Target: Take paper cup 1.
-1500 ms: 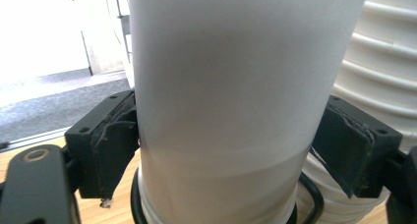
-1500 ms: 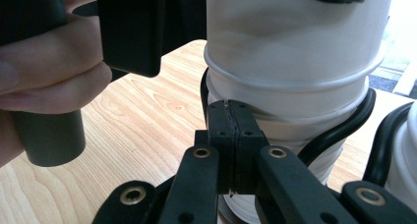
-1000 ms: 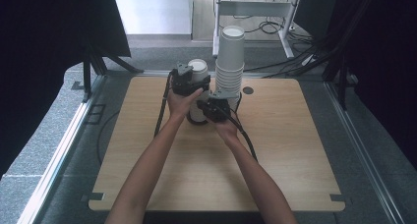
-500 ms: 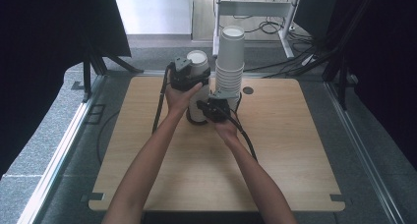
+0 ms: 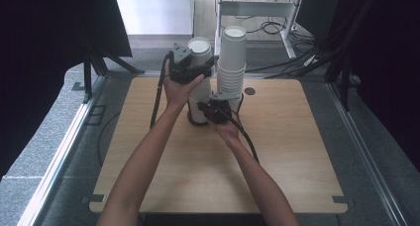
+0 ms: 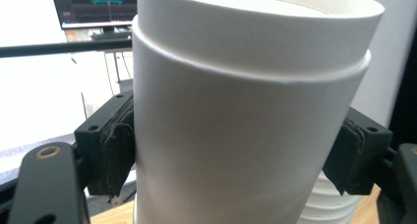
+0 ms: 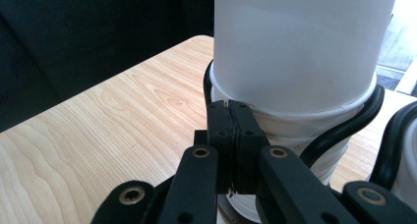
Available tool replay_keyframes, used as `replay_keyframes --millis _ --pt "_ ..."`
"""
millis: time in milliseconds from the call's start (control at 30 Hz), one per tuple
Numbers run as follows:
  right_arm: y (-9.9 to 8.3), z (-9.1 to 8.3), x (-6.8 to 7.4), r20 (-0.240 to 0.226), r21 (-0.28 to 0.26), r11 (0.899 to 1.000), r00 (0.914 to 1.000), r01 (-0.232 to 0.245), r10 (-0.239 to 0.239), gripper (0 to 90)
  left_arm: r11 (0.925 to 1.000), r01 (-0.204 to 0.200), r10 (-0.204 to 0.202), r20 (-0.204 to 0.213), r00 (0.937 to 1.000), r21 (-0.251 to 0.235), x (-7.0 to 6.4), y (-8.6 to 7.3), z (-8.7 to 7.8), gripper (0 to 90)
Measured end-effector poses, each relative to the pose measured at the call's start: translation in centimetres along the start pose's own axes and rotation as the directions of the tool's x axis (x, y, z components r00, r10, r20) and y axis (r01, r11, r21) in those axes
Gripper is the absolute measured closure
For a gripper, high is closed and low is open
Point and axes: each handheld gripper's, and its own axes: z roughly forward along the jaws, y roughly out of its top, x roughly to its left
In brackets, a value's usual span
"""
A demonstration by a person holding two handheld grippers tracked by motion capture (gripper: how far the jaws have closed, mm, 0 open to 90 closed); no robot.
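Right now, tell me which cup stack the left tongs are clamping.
The shorter left stack, beside the taller free-standing stack; the left tongs squeeze its top cup.

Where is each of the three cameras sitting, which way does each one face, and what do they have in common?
High view: fixed above the person's side, looking forward and down on the wooden table; both forearms, the left gripper and the right gripper show.
Left gripper view: rides the left gripper, facing the white paper cup clamped between its jaws.
Right gripper view: rides the right gripper, low by the table, jaws shut against the cup stack's base.
Shared: the high and left gripper views both show the clamped cup.
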Motion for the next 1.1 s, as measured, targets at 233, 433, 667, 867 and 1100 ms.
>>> replay_keyframes --millis 233,433,667,867,1100 --pt "0.1 -0.5 0.1 0.001 -0.001 1.0 1.0 0.005 -0.005 88.6 0.9997 -0.016 0.016 0.035 0.9993 -0.02 -0.2 0.9 -2.5 18.5" --pt "-0.1 -1.3 0.5 -0.006 -0.002 1.0 0.9996 0.027 -0.027 87.3 0.9999 0.005 -0.004 0.082 0.9966 -0.016 -0.1 0.8 -4.3 18.5" --pt "-0.8 -2.6 0.5 -0.01 -0.008 1.0 0.9995 0.03 -0.03 83.2 0.9999 -0.013 0.013 0.117 0.993 -0.001 -0.3 -0.7 -5.8 18.4" --pt "-2.2 -4.2 0.5 -0.027 -0.013 0.999 0.999 0.036 -0.037 70.8 0.9999 0.016 -0.016 0.148 0.9889 0.0 -0.1 -2.2 -7.3 18.4" --pt "-4.2 -6.1 0.9 -0.036 -0.016 0.998 0.9973 0.064 -0.064 59.1 0.9972 0.072 -0.075 0.203 0.9764 0.021 0.3 -4.8 -9.0 18.3"
